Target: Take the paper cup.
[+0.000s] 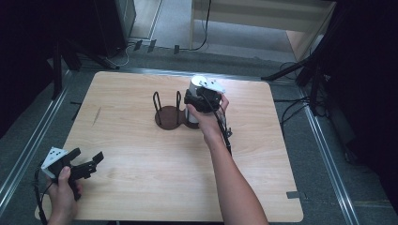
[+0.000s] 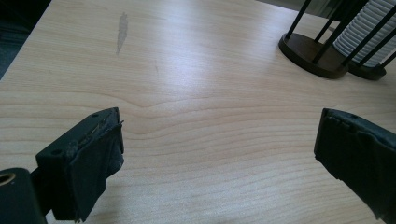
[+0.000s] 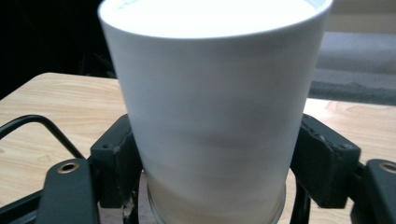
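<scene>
A white paper cup (image 1: 196,82) stands on a stack of cups in the right side of a dark wooden holder (image 1: 165,118) with black wire loops. My right gripper (image 1: 201,100) is shut on this cup; in the right gripper view both pads (image 3: 116,161) press against the sides of the cup (image 3: 210,93). My left gripper (image 1: 87,161) rests open near the table's front left corner, nothing between its jaws (image 2: 217,135). In the left gripper view the holder (image 2: 308,55) and the ribbed cup stack (image 2: 369,28) appear far off at the top right.
The holder's left ring stands without cups, its wire loops (image 1: 157,101) upright. A light wooden table (image 1: 141,178) carries everything. Beyond its far edge lie cables and dark stands on a grey floor (image 1: 225,58).
</scene>
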The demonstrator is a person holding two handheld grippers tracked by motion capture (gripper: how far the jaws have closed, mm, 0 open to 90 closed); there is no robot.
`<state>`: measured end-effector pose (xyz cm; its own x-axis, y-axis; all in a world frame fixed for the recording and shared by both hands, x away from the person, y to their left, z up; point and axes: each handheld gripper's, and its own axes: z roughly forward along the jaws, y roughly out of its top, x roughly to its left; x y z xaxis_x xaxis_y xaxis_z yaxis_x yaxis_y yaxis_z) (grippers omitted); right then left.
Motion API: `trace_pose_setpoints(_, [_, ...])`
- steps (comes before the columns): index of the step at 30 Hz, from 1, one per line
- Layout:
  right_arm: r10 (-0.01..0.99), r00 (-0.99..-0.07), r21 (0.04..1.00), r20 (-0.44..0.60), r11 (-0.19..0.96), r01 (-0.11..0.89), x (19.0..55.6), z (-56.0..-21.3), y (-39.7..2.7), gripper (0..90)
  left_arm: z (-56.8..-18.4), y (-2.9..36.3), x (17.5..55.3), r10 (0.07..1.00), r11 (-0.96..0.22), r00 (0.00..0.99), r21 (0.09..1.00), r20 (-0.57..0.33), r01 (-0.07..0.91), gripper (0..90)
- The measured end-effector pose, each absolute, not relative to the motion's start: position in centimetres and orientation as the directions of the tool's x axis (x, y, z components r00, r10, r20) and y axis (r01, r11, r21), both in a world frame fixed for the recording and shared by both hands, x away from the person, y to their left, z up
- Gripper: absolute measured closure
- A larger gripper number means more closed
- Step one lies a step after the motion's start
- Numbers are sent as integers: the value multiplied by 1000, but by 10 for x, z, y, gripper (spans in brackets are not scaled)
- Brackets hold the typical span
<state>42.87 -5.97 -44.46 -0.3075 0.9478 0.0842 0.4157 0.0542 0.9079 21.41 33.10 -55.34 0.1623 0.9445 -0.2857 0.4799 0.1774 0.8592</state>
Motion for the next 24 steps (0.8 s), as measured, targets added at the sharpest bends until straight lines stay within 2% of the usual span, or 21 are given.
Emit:
trace_pose_setpoints(6, [950,-310,918,47,82,389,427,-444,-57,256,-553,331,214,944,177,163,859,-286,480,19])
trace_pose_setpoints(24, [946,-323,926,37,89,366,425,-434,-60,264,-553,331,214,945,177,163,860,-285,479,19])
